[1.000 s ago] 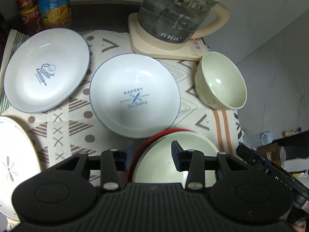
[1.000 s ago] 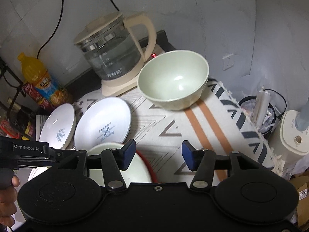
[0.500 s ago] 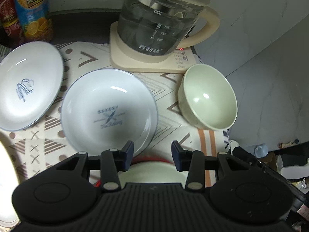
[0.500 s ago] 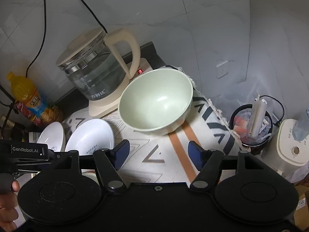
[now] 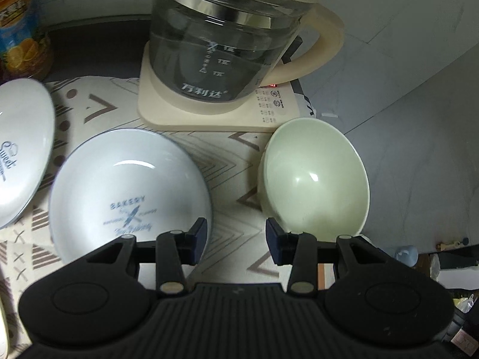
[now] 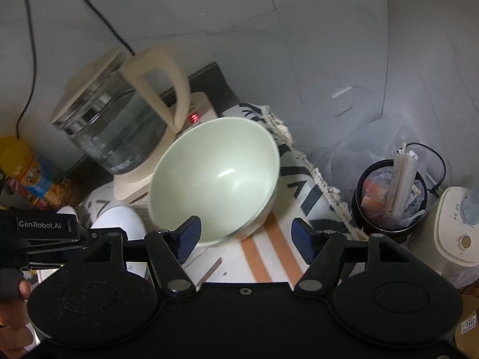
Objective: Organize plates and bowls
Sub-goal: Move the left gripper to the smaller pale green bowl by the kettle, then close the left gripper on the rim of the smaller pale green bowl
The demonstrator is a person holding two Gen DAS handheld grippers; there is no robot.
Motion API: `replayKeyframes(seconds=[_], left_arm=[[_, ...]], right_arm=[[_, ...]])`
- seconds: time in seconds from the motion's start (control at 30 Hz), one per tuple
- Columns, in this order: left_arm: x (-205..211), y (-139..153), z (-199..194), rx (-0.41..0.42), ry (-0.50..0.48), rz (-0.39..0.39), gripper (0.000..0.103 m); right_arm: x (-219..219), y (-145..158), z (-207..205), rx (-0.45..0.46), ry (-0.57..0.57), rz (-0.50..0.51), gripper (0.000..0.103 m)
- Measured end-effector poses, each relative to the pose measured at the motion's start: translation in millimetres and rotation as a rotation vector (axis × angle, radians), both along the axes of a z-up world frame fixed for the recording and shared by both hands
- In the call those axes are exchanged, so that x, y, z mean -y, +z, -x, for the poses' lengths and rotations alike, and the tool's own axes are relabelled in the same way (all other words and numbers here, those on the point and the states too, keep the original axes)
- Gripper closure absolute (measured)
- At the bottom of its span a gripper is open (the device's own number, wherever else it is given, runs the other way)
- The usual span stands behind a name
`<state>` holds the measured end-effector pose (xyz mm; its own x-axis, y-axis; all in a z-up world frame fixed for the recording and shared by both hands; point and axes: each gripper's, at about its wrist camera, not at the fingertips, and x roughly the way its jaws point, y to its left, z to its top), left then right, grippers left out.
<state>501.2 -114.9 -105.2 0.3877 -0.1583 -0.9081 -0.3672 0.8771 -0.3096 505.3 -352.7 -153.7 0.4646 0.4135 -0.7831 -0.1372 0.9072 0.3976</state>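
A pale green bowl (image 5: 314, 176) stands on the patterned cloth at the table's right end; it also fills the middle of the right wrist view (image 6: 215, 179). A white "Bakery" plate (image 5: 128, 191) lies left of it, and a white "Sweet" plate (image 5: 18, 152) further left. My left gripper (image 5: 236, 233) is open and empty above the cloth between the Bakery plate and the bowl. My right gripper (image 6: 247, 236) is open and empty, its jaws straddling the bowl's near rim without touching. The Bakery plate's edge (image 6: 119, 221) shows in the right wrist view.
A glass kettle (image 5: 224, 42) on a cream base (image 5: 209, 113) stands behind the dishes, also in the right wrist view (image 6: 119, 131). Juice bottles (image 5: 21, 30) stand at the back left. The fringed cloth edge (image 6: 314, 176) marks the table's right end. A bin (image 6: 389, 191) and appliance (image 6: 458, 227) stand beyond.
Both grippers have moved forward toward the kettle and green bowl. The red-rimmed plate with its white dish has dropped out of the left view. The right jaws have opened wider.
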Motion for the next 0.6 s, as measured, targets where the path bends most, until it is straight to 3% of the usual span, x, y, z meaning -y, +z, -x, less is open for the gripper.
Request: replayKeyframes(seconds=[0.6], left_arm=[[10.4,-44.3,-46.4,-0.053,0.009,0.002,0.067]], right_arm=[[-3.4,-34.2,-28.3,-0.074,-0.034,0.015,0.054]])
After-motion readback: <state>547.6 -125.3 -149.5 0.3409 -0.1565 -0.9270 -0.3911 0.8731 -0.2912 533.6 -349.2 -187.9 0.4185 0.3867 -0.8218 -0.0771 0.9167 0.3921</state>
